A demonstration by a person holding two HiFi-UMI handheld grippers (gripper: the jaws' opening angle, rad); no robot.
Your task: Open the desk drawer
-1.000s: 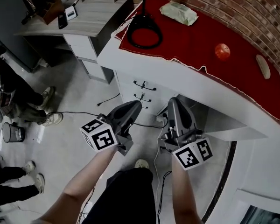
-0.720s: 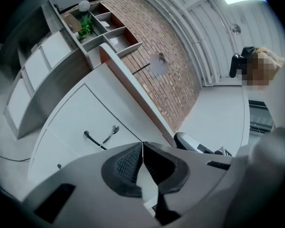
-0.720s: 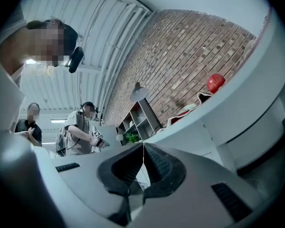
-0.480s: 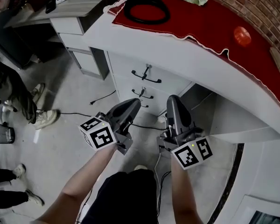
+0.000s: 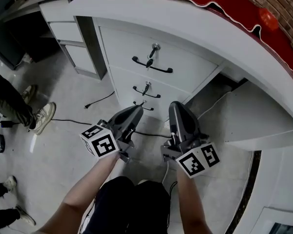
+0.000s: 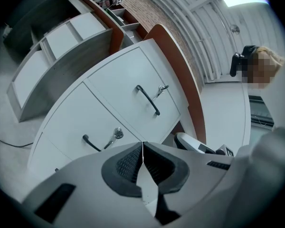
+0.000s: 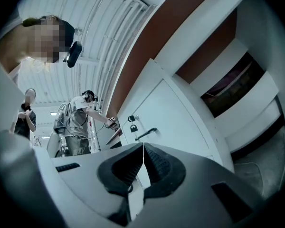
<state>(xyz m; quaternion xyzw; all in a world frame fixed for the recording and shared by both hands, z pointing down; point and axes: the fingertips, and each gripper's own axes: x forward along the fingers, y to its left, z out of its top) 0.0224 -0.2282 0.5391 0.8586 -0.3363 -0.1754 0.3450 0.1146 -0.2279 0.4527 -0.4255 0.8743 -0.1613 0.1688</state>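
Below the rim of the bench, three drawers stack in its white front. Each has a dark bar handle with a key in the lock just above. We hold both claws low and about level, aimed at that stack, so they meet the handles head-on rather than from above. Our left claw has its jaws pressed together on nothing, and our right claw is likewise closed and empty. The top drawer sits fully shut, its handle apart from both tips. We cannot tell which drawer is meant. We judge a claw must spread before taking a bar, and the key crowds it.
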